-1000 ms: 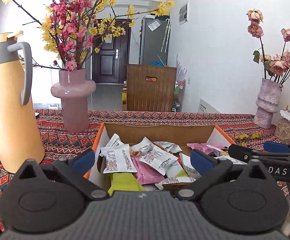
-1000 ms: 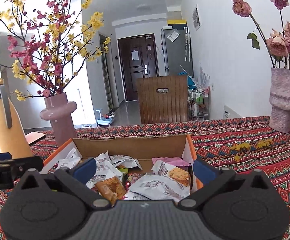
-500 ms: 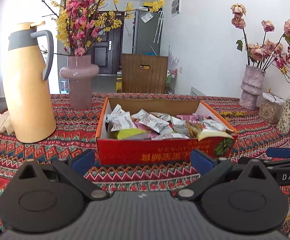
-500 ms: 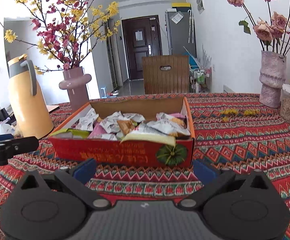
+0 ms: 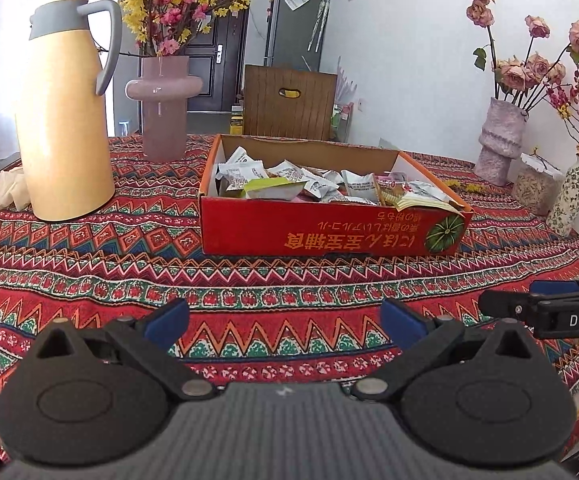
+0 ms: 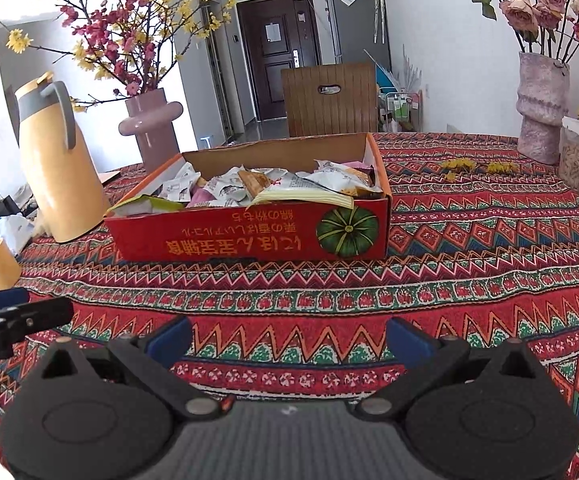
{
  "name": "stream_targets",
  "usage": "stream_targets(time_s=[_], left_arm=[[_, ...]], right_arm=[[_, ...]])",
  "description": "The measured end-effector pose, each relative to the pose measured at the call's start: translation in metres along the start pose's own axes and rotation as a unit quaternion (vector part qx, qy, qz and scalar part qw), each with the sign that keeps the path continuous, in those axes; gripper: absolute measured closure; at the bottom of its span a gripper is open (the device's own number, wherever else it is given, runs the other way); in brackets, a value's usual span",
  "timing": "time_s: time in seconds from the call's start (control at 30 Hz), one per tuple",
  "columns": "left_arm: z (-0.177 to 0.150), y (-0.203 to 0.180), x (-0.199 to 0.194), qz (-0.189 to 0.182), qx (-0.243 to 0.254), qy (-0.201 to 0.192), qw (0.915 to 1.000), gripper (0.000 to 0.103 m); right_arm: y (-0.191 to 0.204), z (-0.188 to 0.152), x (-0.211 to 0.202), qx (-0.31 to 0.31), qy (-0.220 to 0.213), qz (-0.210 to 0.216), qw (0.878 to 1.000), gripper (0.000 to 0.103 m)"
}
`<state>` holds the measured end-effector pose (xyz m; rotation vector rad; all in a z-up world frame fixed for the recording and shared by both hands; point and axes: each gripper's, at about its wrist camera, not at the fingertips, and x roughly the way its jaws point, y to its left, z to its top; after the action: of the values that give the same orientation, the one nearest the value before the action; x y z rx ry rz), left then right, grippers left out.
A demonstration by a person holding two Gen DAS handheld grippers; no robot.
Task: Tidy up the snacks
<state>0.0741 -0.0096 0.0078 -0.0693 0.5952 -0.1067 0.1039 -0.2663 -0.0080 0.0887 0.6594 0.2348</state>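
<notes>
Here the left gripper (image 5: 285, 322) is hovering low over the patterned tablecloth (image 5: 273, 280) with its blue-tipped jaws spread wide and nothing between them. The right gripper (image 6: 289, 334) is doing the same beside it, jaws apart and empty. Each is showing at the edge of the other's view, so the two are sitting side by side at about the same height.

Straight ahead of both, well apart from the fingertips, the red cardboard box (image 5: 329, 228) is resting on the cloth. Its long axis is running left to right across the line of approach, with the printed long wall facing the grippers. Inside, the snack packets (image 5: 321, 186) are lying in a loose heap: mostly white wrappers, a green pouch (image 5: 273, 190) leaning on the near wall toward the left, and a pale yellow-edged packet (image 6: 309, 196) draped at the near right corner.

Neither gripper is looking clearly nearer; the box is sitting slightly right of centre for the left one and slightly left of centre for the right, so it is lying between them. Probably the left side of the heap is suiting the left gripper, the right side the right.

The tan thermos jug (image 5: 67, 120) and pink vase (image 5: 164, 108) are standing left of the box, clear of any forward reach.
</notes>
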Motion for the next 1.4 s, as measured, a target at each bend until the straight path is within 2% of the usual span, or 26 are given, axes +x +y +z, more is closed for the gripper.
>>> stream_targets(time_s=[1.4], left_arm=[[-0.0029, -0.0025, 0.0026, -0.003, 0.003, 0.005, 1.0000, 0.000]], right_arm=[[-0.0024, -0.0001, 0.0015, 0.003, 0.003, 0.002, 1.000, 0.000]])
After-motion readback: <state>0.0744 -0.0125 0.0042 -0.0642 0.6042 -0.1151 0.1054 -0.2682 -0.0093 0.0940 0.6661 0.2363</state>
